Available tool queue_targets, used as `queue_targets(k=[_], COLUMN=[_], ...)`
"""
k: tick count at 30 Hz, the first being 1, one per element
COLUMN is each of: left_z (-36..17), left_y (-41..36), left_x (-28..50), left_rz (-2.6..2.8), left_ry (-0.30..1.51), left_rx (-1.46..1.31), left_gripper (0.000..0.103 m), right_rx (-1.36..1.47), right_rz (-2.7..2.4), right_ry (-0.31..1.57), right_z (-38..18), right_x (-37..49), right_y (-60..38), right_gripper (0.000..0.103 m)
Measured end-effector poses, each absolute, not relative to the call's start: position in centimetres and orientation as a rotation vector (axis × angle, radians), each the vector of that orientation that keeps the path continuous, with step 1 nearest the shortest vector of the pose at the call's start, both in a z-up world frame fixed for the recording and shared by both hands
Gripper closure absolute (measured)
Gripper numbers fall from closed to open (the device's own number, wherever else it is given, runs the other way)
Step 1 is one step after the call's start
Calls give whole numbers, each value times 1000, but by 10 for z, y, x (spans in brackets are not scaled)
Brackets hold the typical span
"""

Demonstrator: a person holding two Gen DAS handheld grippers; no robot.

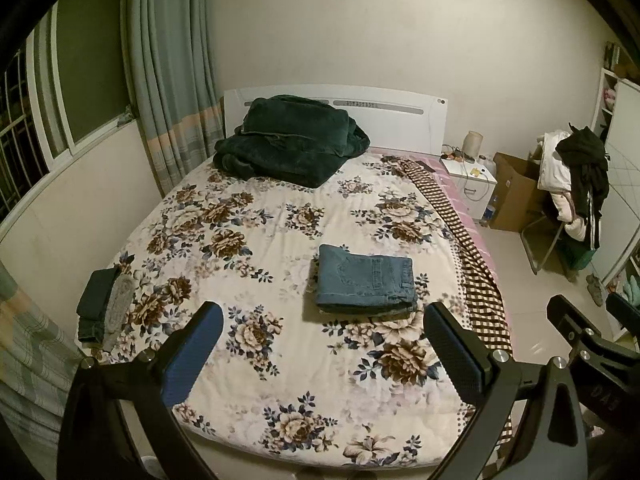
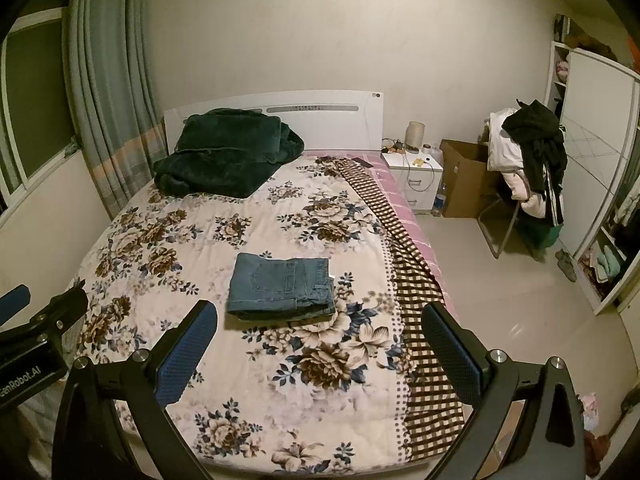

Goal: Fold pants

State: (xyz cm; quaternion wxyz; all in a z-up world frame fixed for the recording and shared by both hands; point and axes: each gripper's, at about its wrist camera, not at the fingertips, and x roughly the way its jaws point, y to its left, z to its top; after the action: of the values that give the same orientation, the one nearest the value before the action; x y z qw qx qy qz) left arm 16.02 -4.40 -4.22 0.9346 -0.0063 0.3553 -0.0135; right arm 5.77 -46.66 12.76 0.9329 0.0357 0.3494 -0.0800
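You can read "enRobot.AI", cut off at the frame edge, on the left gripper (image 2: pixel 24 312) body, other marks too blurred for you

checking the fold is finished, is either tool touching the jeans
Apart. Both wrist views show bare quilt between the open left tool, right tool and the folded jeans.

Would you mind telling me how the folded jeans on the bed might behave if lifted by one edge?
The folded jeans would probably flop and unfold, since several loose layers show at their near edge. Denim likely makes them fairly heavy. Pushed, they may drag on the soft floral quilt.
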Motion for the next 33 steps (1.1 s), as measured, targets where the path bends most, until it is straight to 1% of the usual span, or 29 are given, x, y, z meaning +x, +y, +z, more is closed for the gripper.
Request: queue_targets(k=[33], left_z=[-45], left_y=[-35], left_x=[170], left_rz=[-18], left_ry=[731], left_rx=[-3], left_gripper=[1], right_rx=[81], right_rz=[-144], right_ry=[729], right_z=[126], right_x=[68], right_y=[-467], right_gripper=[0])
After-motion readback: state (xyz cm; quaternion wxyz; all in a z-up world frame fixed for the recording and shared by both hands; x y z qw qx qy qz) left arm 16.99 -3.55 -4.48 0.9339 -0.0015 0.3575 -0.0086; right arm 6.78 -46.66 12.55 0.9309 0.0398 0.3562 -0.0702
